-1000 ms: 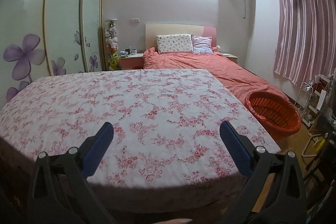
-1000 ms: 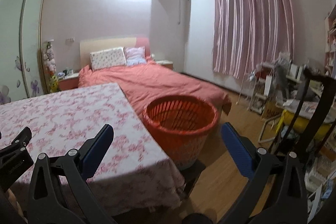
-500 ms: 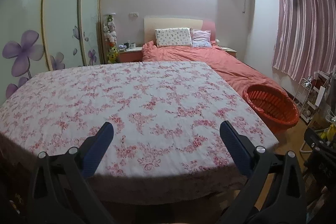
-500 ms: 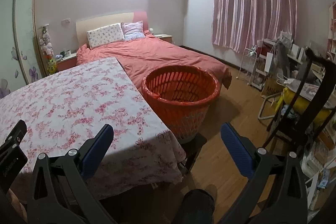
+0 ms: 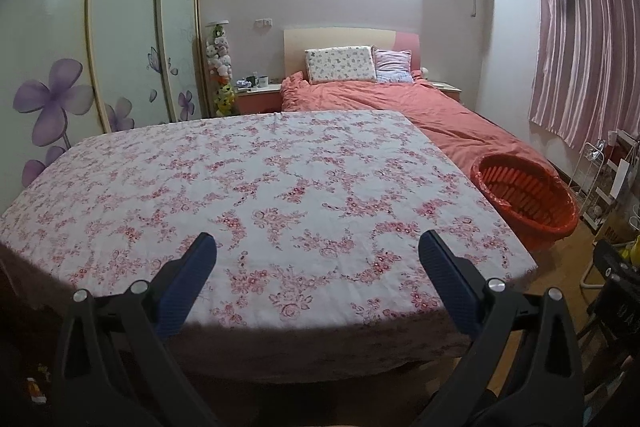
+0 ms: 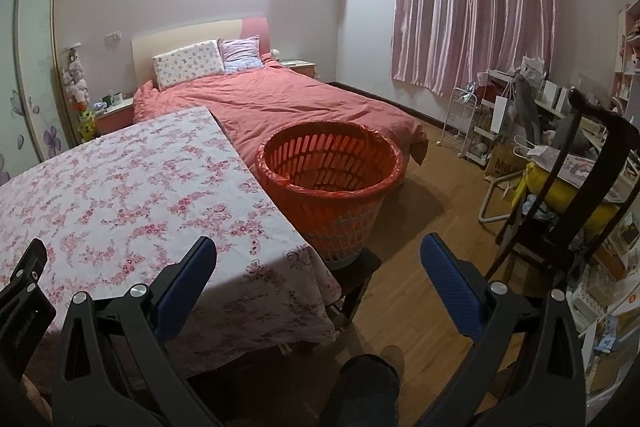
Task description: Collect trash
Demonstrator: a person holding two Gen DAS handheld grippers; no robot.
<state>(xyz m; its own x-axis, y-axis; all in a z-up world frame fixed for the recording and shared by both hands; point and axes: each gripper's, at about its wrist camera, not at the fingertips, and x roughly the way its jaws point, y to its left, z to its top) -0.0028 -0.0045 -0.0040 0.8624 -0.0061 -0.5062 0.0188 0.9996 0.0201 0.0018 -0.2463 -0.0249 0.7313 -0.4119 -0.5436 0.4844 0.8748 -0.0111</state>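
Basket [image 6: 329,183] orange, red-lined, beside table [image 6: 120,187].

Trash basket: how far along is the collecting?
The orange basket stands beside the floral tablecloth, and what shows of its inside looks empty. No trash shows on the cloth. Left gripper and right gripper are open, holding nothing. Collecting appears either finished or unstarted.
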